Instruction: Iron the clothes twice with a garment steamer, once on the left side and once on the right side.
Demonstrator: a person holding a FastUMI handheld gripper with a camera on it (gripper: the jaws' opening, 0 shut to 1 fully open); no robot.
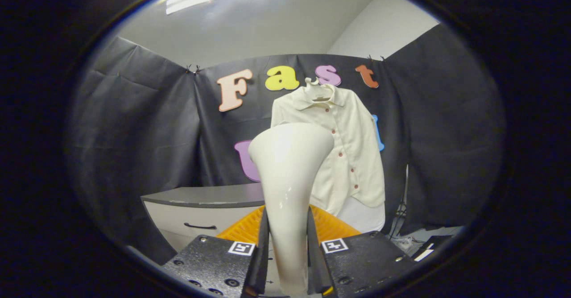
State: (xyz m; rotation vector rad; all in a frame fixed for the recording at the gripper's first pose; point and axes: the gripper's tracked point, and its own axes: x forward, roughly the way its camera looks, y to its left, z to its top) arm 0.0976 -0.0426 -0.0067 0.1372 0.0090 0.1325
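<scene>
The gripper (287,244) pointed forward and somewhat upward, its two black fingers (261,249) pressed against either side of the garment steamer (290,177), gripping the cream handle narrowly between them. The steamer stood upright between the fingers, its wide flared head rising above them and overlapping the lower left part of the shirt. Just behind the fingers lay an orange ribbed tray (332,226). Beyond it stood a grey-topped cabinet (200,204) with a drawer handle. The cream button-up shirt (343,146) hung on a hanger (319,93) against the booth's black cloth wall, beyond the steamer head.
</scene>
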